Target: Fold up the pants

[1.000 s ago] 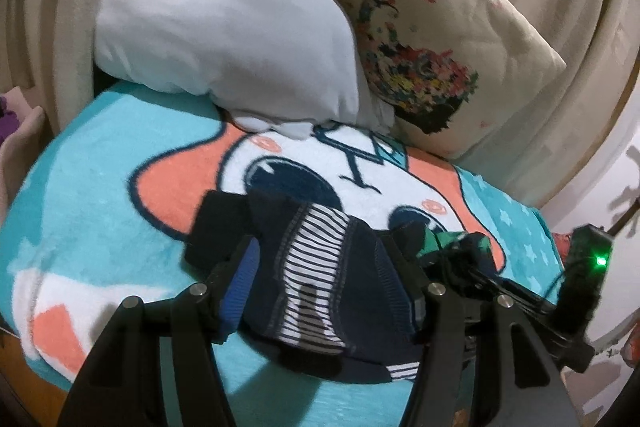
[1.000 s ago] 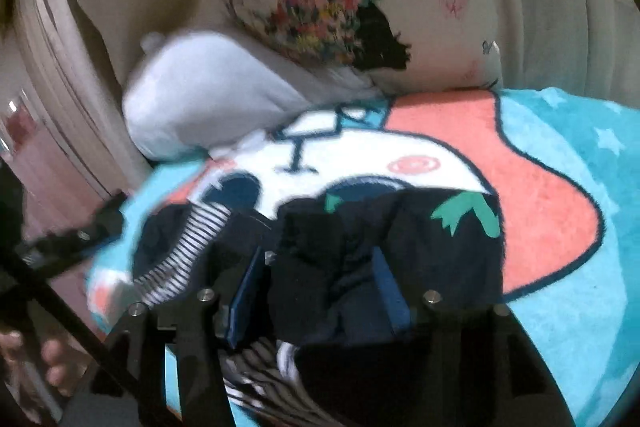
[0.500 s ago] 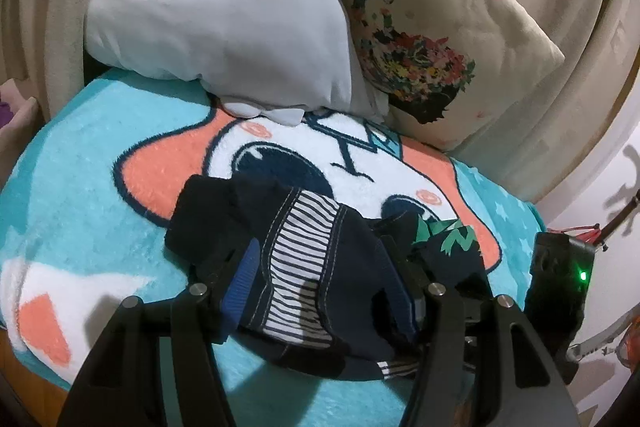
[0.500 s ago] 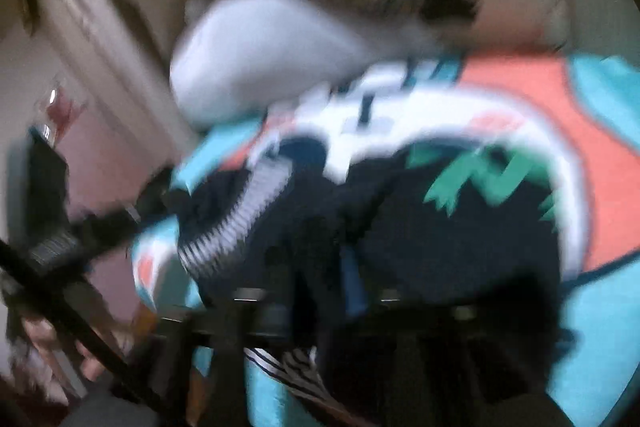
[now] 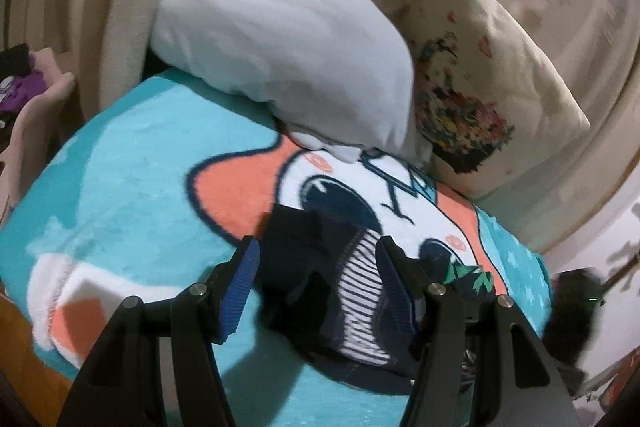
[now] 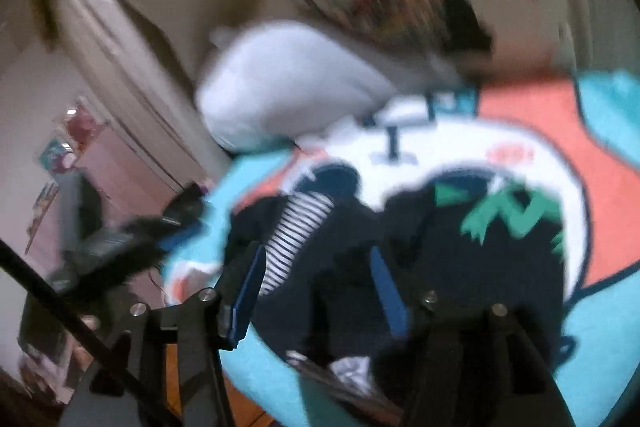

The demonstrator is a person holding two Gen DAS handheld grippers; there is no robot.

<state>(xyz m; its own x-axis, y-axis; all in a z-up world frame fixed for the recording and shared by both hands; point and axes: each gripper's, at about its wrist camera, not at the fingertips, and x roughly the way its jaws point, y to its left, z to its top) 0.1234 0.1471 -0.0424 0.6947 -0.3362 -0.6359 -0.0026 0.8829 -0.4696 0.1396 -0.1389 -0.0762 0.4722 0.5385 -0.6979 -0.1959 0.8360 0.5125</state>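
Note:
The dark navy pants (image 5: 320, 275) lie bunched on the cartoon blanket (image 5: 132, 187), with a striped lining (image 5: 360, 267) showing and a green print at the right (image 6: 516, 215). My left gripper (image 5: 316, 267) is open, its blue pads either side of the left part of the bundle. My right gripper (image 6: 318, 267) is open too, its jaws astride the middle of the pants (image 6: 340, 267). The right wrist view is blurred. The left gripper's body (image 6: 116, 247) shows at the left of that view.
A grey-white plush pillow (image 5: 280, 47) and a floral cushion (image 5: 480, 87) rest against beige drapes at the back. The blanket's left edge drops to a wooden surface (image 5: 24, 359). The right gripper's body (image 5: 572, 311) sits at the blanket's right edge.
Both grippers have opened and let go of the pants, which now lie on the blanket. The left view has shifted left and back; the right view is swinging and blurred.

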